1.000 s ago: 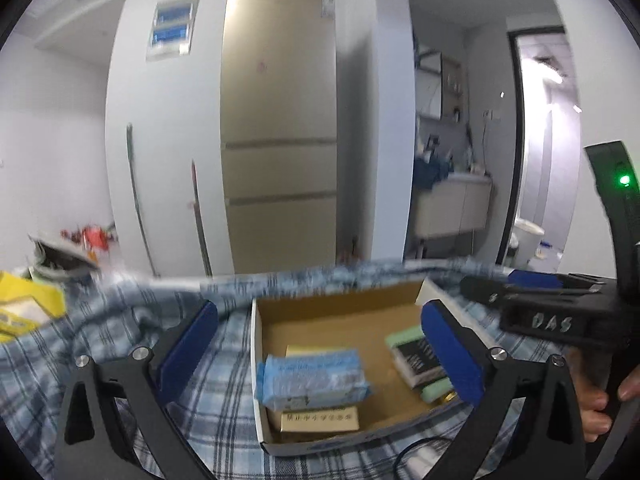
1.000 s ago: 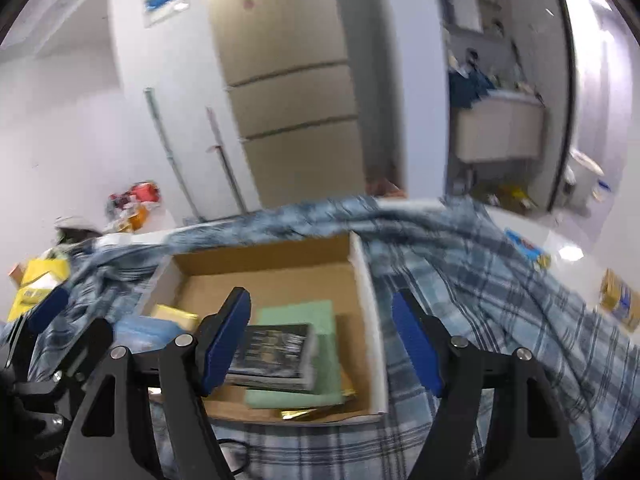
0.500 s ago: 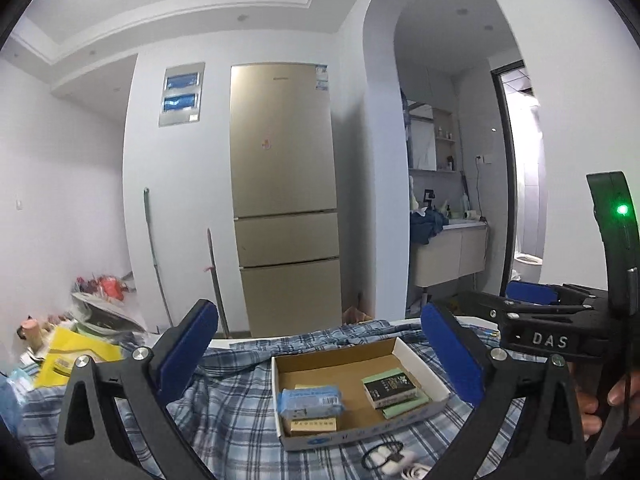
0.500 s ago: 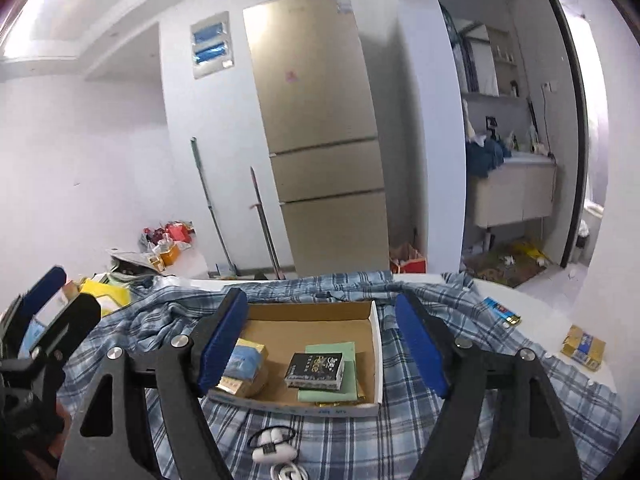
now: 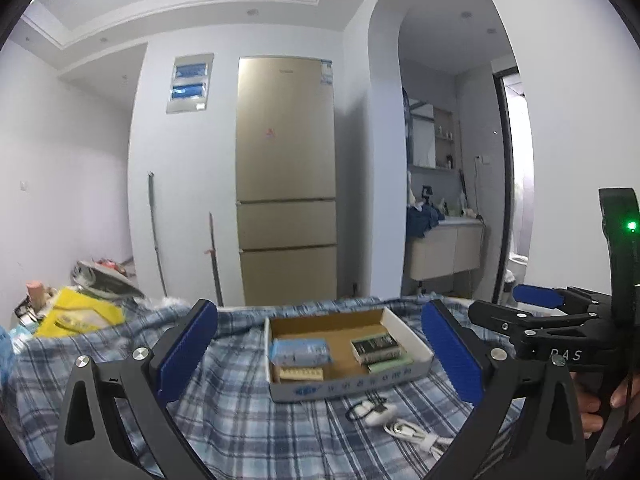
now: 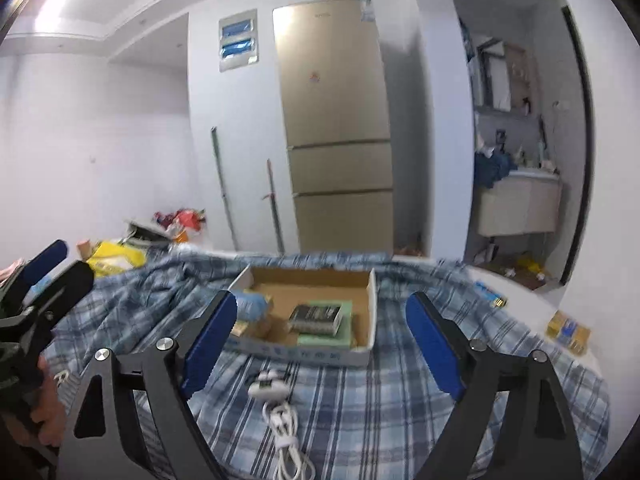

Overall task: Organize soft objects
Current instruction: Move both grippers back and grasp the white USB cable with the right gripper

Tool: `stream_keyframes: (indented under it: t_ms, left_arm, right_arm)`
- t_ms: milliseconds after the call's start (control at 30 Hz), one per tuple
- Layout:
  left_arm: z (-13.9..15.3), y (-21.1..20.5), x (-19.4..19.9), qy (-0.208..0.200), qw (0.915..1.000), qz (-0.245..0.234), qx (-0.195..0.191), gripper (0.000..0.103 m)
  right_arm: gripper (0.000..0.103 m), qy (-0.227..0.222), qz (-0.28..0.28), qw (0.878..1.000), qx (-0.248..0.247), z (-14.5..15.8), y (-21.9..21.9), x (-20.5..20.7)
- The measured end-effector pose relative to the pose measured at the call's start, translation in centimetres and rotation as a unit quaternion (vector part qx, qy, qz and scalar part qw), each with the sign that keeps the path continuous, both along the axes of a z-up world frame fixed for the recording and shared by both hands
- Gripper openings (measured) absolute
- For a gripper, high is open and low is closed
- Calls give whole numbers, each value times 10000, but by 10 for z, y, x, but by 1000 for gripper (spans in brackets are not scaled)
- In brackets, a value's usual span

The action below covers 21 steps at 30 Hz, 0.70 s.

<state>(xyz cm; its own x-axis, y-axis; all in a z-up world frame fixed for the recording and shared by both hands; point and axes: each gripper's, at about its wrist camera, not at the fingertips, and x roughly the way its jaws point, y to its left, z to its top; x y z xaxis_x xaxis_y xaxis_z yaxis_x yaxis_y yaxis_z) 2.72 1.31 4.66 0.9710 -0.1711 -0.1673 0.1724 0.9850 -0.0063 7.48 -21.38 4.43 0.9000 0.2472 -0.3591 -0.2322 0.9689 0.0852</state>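
Note:
A shallow cardboard box [image 5: 416, 345] [image 6: 371, 304] sits on a blue plaid cloth [image 5: 240, 400] [image 6: 360, 408]. In it lie a light blue soft pack [image 5: 300, 351] [image 6: 250, 307], a yellow pack [image 5: 300, 374], a dark pack [image 5: 375, 347] [image 6: 316, 316] and a green flat pack [image 6: 344, 334]. My left gripper [image 5: 318, 354] is open and empty, held back from the box. My right gripper [image 6: 320, 344] is open and empty, also short of the box. Each gripper shows at the edge of the other's view.
A white coiled cable with charger [image 5: 396, 426] [image 6: 280, 412] lies on the cloth in front of the box. Yellow bags [image 5: 76, 316] and clutter lie at the far left. Small packets [image 6: 568, 330] lie at the right on a white surface. A fridge [image 5: 286, 184] stands behind.
Both grippers have pulled back and up from the box. The box now looks smaller and farther, and the cable in front of it has come into view.

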Motion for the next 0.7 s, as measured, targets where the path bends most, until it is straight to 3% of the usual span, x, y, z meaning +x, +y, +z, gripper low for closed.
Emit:
stream_keyframes:
  t_ms: [200,433,700]
  left_arm:
    - [-27,-3,8,79,10000,-59,18,103]
    - [-41,-7,12,150,9994,-113,287,103]
    - [-45,-2,21,468,9988,-153,77,103]
  right_arm:
    - [103,-175,117,9997,116,-24,-2,-1]
    - [103,-29,131,9993,-342,-43,13,1]
    - [103,260,200,9980,-548,-56,21,6]
